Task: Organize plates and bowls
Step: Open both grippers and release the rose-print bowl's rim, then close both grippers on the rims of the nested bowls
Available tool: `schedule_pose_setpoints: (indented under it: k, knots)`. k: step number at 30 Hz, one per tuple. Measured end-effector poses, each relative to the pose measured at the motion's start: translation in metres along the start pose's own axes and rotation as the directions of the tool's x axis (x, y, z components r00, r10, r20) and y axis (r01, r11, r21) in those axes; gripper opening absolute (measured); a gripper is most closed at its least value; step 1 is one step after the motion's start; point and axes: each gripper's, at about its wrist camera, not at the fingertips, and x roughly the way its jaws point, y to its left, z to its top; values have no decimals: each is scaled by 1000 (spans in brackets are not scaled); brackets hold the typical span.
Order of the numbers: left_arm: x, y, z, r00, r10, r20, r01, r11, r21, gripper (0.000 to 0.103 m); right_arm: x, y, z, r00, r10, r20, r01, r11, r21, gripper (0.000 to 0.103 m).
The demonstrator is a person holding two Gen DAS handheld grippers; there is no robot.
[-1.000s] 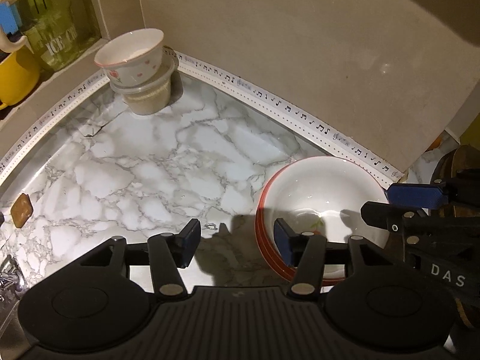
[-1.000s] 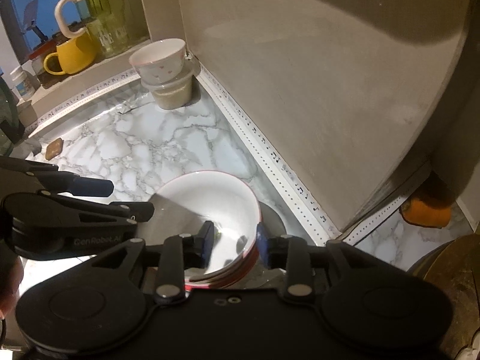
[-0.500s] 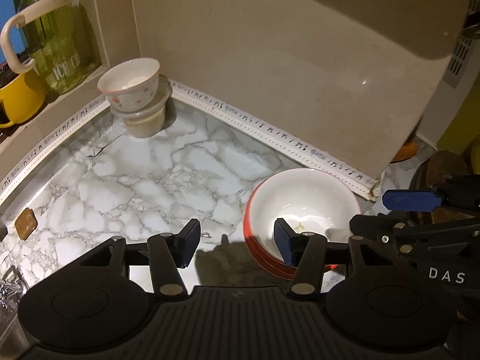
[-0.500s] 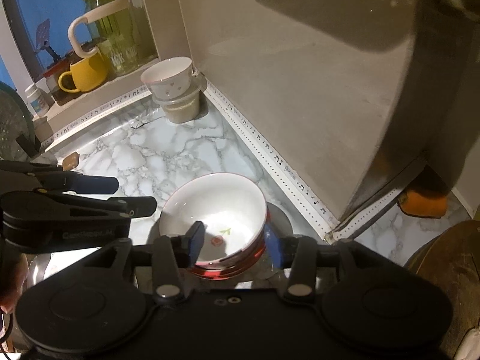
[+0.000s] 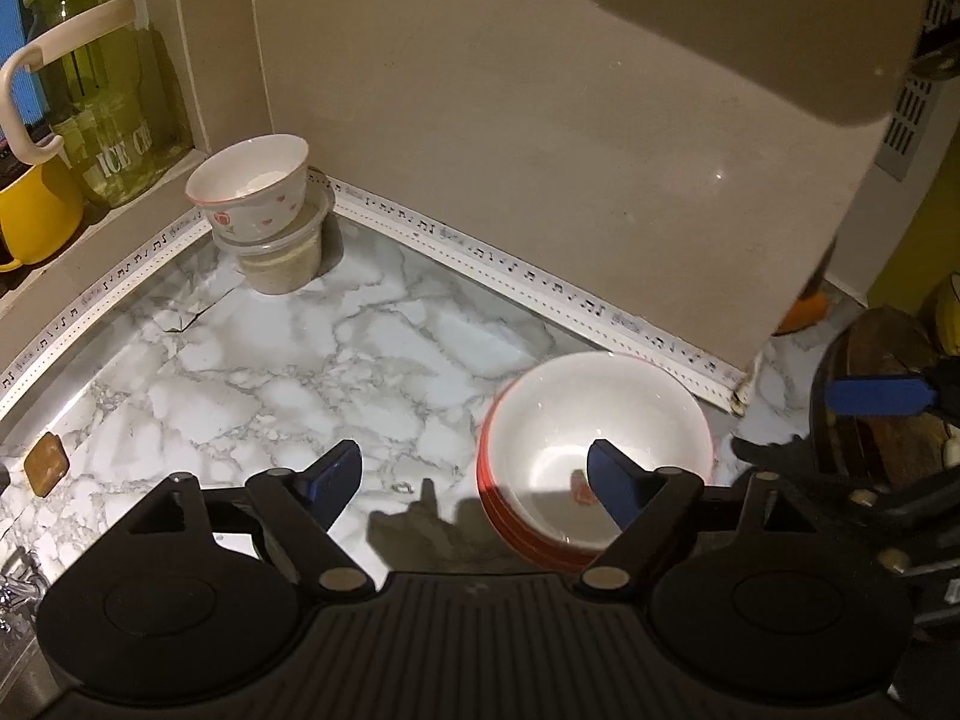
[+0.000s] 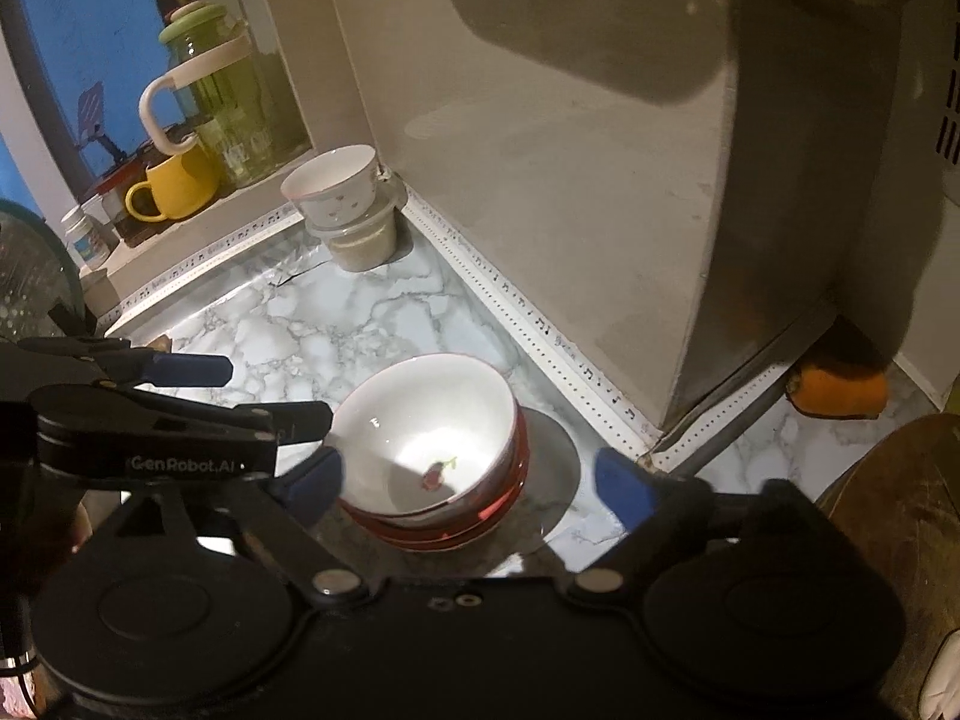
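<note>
A stack of red-rimmed white bowls (image 6: 432, 450) stands on a grey plate (image 6: 552, 450) on the marble counter; it also shows in the left wrist view (image 5: 594, 444). My right gripper (image 6: 468, 486) is open and empty, raised above and just in front of the stack, its fingers wide either side. My left gripper (image 5: 474, 474) is open and empty, left of the stack and above the counter. A small flowered bowl (image 5: 252, 192) sits on a lidded tub (image 5: 282, 264) in the far corner; both show in the right wrist view, the bowl (image 6: 336, 186) above the tub (image 6: 366, 246).
A beige appliance wall (image 5: 570, 150) runs along the right. A window ledge holds a green pitcher (image 6: 228, 102) and a yellow mug (image 6: 174, 186). An orange object (image 6: 840, 390) lies by the appliance corner. A dark wooden round surface (image 6: 894, 510) is at the right.
My right gripper has opened wide, let go of the bowl stack's rim and pulled up and back. The left gripper has also risen and drawn back, still open.
</note>
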Motion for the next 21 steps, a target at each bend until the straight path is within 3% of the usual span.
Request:
schedule_pose_setpoints:
  k: [6,13,21]
  knots:
    - [25,9,10,997,-58,-48,54,996,-73,82,17,-11,1,1000,4,-21,-2,996,93,96]
    - [55,7,15,993,-57,-98,48,994,-97,82,49,-15,0,996,-12,-86,24,990,140,81]
    - [71,12,14,988,-59,-142,45,994,-101,82,65,-13,-3,993,-6,-117,24,988,151,78]
